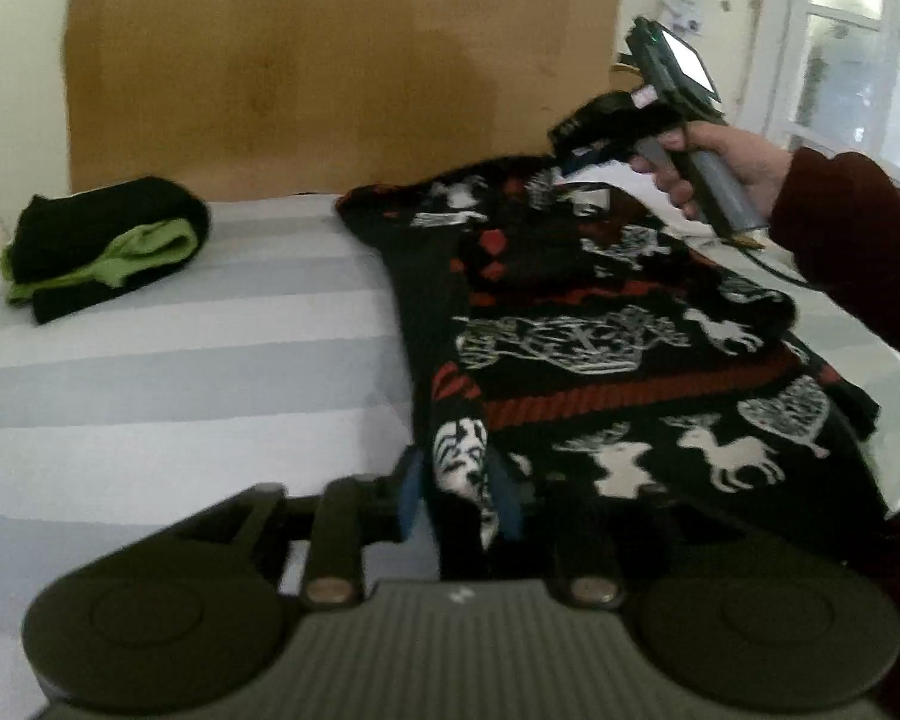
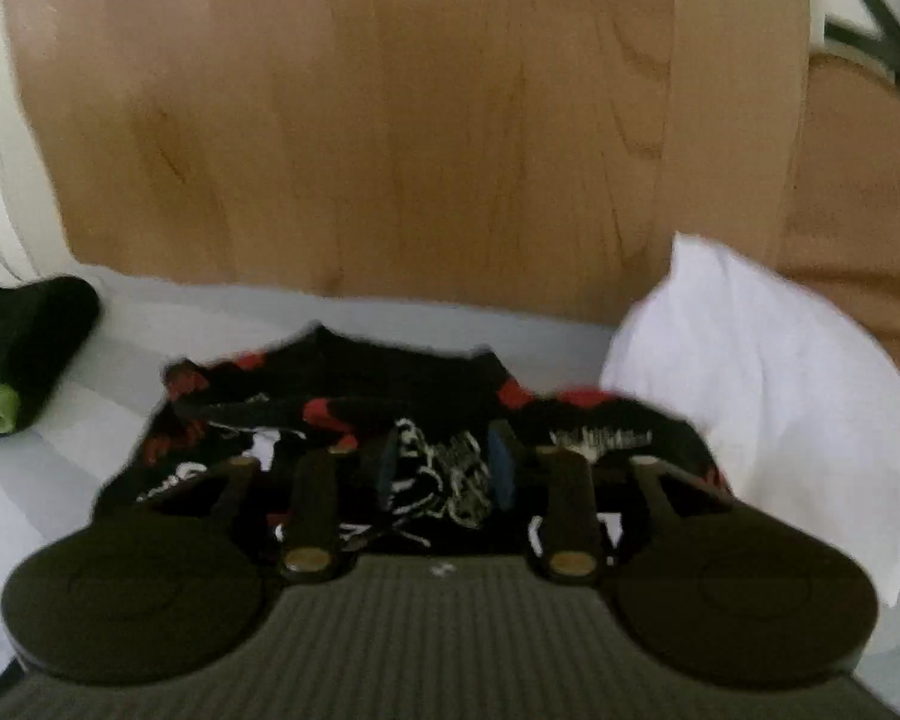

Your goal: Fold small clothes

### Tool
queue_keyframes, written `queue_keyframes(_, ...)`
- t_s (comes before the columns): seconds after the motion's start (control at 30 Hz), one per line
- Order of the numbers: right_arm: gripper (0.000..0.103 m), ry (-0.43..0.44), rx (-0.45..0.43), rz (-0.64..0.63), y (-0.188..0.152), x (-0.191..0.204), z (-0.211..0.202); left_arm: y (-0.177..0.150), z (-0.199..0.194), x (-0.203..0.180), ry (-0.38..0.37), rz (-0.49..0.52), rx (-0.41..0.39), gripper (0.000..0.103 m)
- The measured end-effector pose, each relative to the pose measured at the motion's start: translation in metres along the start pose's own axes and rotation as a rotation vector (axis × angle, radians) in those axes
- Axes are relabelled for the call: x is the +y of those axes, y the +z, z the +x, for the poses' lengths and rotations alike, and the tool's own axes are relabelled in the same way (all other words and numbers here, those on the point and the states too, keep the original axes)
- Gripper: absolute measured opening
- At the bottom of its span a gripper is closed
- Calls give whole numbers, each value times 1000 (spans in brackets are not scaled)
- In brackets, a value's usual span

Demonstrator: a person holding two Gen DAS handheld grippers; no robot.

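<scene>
Both the left gripper (image 1: 459,495) and right gripper (image 2: 444,468) are clenching the patterned sweater (image 1: 600,324), mid-fold; a folded black-green garment (image 1: 102,246) is already lying at ten o'clock on the bed (image 1: 180,360).

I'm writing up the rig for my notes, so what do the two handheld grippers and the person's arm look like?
Each gripper, left and right, has a grey ribbed body, two round black discs, black linkage arms with brass pins, and blue-padded fingers. Seen from the left wrist, the right one carries a lit screen, a grey handle and a thin cable. The sleeve is dark red.

Black sweater (image 1: 600,360) red-banded with white reindeer, black-and-green garment (image 1: 102,246), grey-striped sheet (image 1: 180,360)
</scene>
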State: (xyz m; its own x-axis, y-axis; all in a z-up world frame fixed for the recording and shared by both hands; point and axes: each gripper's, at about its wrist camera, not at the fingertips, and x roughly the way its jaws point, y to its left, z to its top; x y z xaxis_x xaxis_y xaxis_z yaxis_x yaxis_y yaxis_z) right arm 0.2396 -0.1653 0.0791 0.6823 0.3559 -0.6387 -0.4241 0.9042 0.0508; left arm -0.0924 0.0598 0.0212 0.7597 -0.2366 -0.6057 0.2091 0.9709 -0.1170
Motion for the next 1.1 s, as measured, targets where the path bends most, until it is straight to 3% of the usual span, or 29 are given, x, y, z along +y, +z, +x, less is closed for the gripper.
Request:
queue_keyframes(0.07,37,63,-49,-27,4,18,-7,0,2,-6,-6,17,14,27)
queue_keyframes(0.13,40,147,-44,-96,9,40,-5,-1,6,-8,-4,24,31,27)
queue_keyframes(0.2,50,190,-28,-170,11,62,7,-3,9,-9,3,22,45,27)
queue_keyframes(0.27,61,205,7,-247,10,85,27,-5,11,-10,6,12,52,26)
queue_keyframes(0.37,61,170,61,-369,4,112,66,-7,12,-10,-3,-1,48,12)
queue_keyframes(0.43,58,126,76,-447,1,126,91,-8,11,-11,-14,3,44,8)
queue_keyframes(0.47,40,113,79,-484,0,130,100,-8,9,-13,-20,10,35,8)
queue_keyframes(0.5,9,121,91,-510,2,136,109,-8,5,-15,-33,21,19,8)
queue_keyframes(0.57,9,203,117,-400,19,131,115,-8,-4,-16,-58,38,-16,8)
queue_keyframes(0.63,9,480,130,13,56,93,111,-9,-13,-15,-66,42,-48,8)
queue_keyframes(0.67,9,577,159,234,66,68,119,-9,-16,-11,-67,31,-57,8)
queue_keyframes(0.73,9,624,324,581,64,28,156,-10,-19,-3,-61,-8,-56,8)
queue_keyframes(0.77,9,594,399,648,58,19,171,-11,-20,1,-51,-26,-54,8)
queue_keyframes(0.83,10,529,454,612,49,17,184,-12,-20,8,-25,-41,-43,8)
queue_keyframes(0.93,23,498,382,512,48,21,174,-17,-13,14,6,-58,4,8)
queue_keyframes(0.97,34,488,368,490,50,22,169,-18,-8,14,19,-63,27,8)
queue_keyframes(1.0,39,479,352,469,52,22,160,-20,-5,13,33,-63,47,8)
queue_keyframes(1.1,39,453,278,365,59,14,125,-23,-4,14,30,-61,57,10)
